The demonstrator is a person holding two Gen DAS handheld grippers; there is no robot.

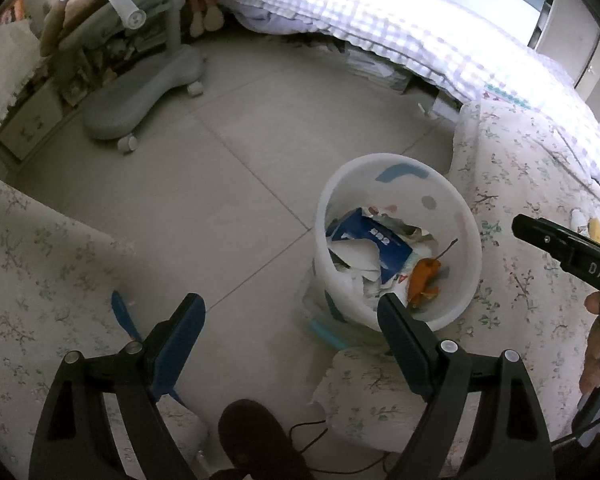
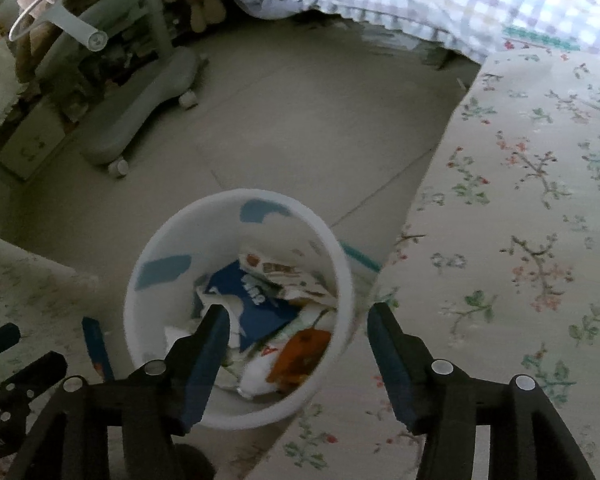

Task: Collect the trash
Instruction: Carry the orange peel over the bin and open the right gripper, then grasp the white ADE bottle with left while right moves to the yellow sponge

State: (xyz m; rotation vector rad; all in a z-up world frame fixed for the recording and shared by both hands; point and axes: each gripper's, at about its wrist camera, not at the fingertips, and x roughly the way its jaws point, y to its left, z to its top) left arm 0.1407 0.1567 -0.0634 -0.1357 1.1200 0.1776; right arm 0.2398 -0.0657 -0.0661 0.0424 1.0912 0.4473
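A white bin (image 1: 440, 200) stands on the tiled floor against a floral-covered surface. It holds a blue packet (image 1: 376, 240), torn white paper and an orange peel (image 1: 422, 276). My left gripper (image 1: 290, 300) is open and empty, its right finger overlapping the bin's near rim. My right gripper (image 2: 299, 311) hangs open over the bin (image 2: 172, 240), above the trash, with nothing between its pads. One black finger (image 1: 540, 232) of the right gripper shows at the right edge of the left wrist view. A small yellow and white scrap (image 1: 588, 226) lies on the floral cloth.
A blue strip (image 1: 122, 312) lies on the left floral cloth and a teal strip (image 1: 328, 334) by the bin's foot. A grey chair base on castors (image 1: 140, 92) stands at back left, a bed with a checked quilt (image 1: 380, 12) behind. A dark shoe (image 1: 256, 440) is below.
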